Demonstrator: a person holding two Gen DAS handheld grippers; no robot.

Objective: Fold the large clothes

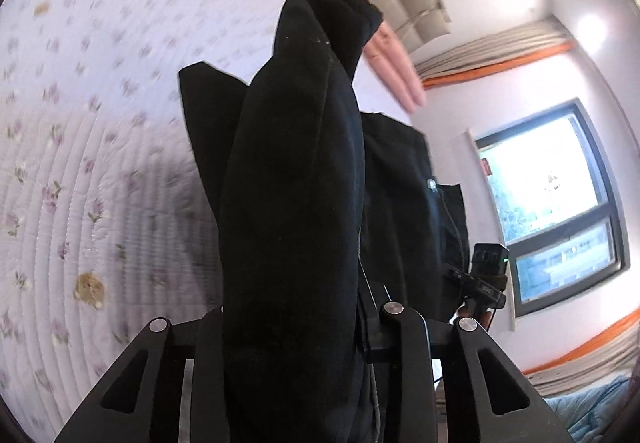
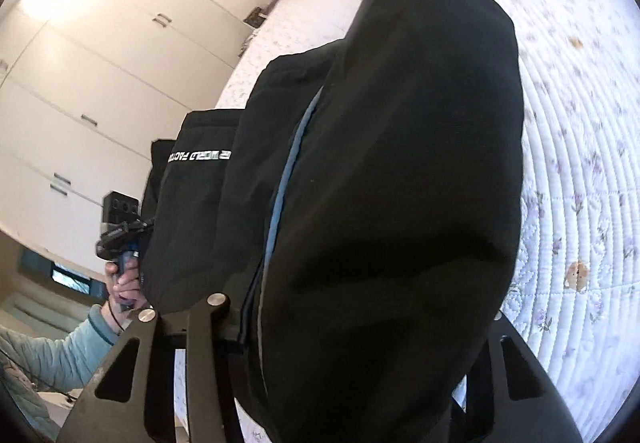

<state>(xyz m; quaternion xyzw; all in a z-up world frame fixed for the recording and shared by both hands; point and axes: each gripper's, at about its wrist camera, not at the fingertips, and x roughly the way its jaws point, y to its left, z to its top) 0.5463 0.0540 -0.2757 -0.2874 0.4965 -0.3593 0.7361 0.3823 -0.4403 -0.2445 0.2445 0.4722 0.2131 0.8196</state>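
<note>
While both claws hold it up, the scene reads as follows:

Room: pale walls; a window (image 1: 556, 203) with a dark frame and curtains (image 1: 492, 51) with an orange band in the left wrist view; white wardrobe doors (image 2: 100, 83) with small handles in the right wrist view.
Surface: a bed under a white quilted cover (image 1: 100, 123) printed with small purple flowers, ridged in stitched lines, a few brown marks on it.
Garment: a large black garment (image 1: 292, 223) hangs bunched above the quilt, raised off it, filling the middle of both views; white lettering and a thin blue edge show in the right wrist view.
Left claw (image 1: 288, 327): closed on a thick fold of the black garment, cloth covering the fingertips.
Right claw (image 2: 360, 323): likewise clamped on a fat bundle of the garment.
Pillows: pink pillows (image 1: 396, 67) lie at the bed's far end.
</note>
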